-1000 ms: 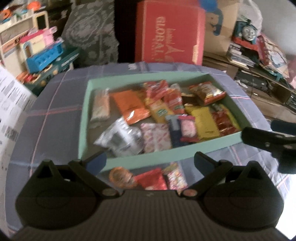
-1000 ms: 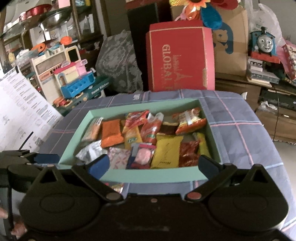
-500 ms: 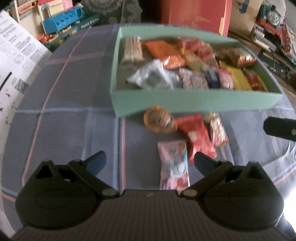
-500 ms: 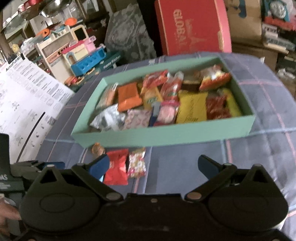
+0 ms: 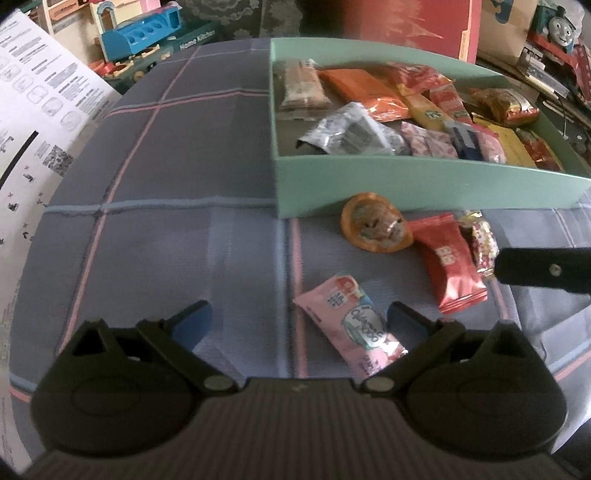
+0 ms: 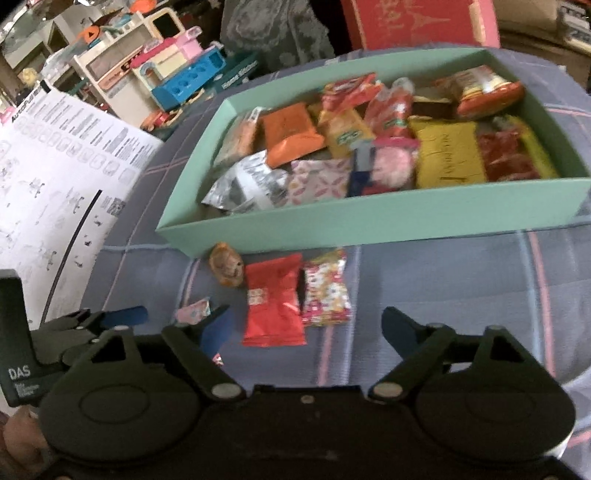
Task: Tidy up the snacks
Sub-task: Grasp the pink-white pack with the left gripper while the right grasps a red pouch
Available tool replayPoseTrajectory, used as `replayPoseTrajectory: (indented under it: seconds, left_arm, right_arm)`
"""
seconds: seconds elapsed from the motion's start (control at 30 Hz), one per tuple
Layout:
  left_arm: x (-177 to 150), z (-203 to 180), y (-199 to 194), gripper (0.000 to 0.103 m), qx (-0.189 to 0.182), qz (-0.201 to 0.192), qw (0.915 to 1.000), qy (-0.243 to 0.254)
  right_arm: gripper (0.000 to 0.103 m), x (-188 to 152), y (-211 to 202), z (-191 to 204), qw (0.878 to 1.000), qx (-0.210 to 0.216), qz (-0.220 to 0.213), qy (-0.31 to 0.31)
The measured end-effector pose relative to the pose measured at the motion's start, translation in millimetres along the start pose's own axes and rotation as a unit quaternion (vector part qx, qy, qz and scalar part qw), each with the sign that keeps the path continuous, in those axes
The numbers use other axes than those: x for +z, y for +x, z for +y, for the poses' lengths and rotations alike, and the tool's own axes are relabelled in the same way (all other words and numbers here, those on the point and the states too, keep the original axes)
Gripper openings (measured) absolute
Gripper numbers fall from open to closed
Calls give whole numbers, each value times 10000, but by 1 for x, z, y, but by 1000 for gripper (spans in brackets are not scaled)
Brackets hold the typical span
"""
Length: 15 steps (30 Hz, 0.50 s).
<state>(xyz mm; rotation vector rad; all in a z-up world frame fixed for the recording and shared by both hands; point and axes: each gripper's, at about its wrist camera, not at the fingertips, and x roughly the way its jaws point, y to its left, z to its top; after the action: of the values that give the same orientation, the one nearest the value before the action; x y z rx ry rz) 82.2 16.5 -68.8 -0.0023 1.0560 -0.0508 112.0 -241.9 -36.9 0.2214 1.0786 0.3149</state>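
A green box (image 5: 424, 181) (image 6: 369, 221) full of snack packets stands on the checked cloth. In front of it lie a round orange packet (image 5: 375, 227) (image 6: 227, 264), a red packet (image 5: 448, 266) (image 6: 273, 301), a small patterned packet (image 5: 480, 240) (image 6: 327, 291) and a pink packet (image 5: 354, 325) (image 6: 194, 310). My left gripper (image 5: 297, 319) is open just above the cloth, with the pink packet by its right finger. My right gripper (image 6: 306, 328) is open and empty, low over the red and patterned packets.
A white printed sheet (image 5: 33, 110) (image 6: 55, 177) hangs at the left edge of the table. Toys (image 6: 177, 74) and a red box (image 5: 402, 18) stand behind the table. The right gripper's finger (image 5: 543, 269) shows at the right of the left wrist view.
Both grippers have pulled back and tilted down from the box. The loose packets in front of the box have come into view, now close under the fingers.
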Motion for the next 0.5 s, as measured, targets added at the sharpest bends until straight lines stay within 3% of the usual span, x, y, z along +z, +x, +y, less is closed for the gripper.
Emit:
replayPoseTrajectory:
  seconds: [0.2,0.3,0.37,0.5]
  left_arm:
    - [-4,5,-7,102,-163,-26,9998,-74]
    - [-5,4,-10,94,-306,-44,9994,-184]
    - [-6,4,-8,83,-418,-25,9987,-298]
    - [-8,1,-10,61,-293,-140,9993,-181]
  right_arm:
    - [44,5,15,15,9998,116,1,-148]
    - [41,7,26,19,9997,149,80,-181]
    - [41,6,34,19,9997,116,149,-169]
    - [41,7,40,21,9996,92,149,-243]
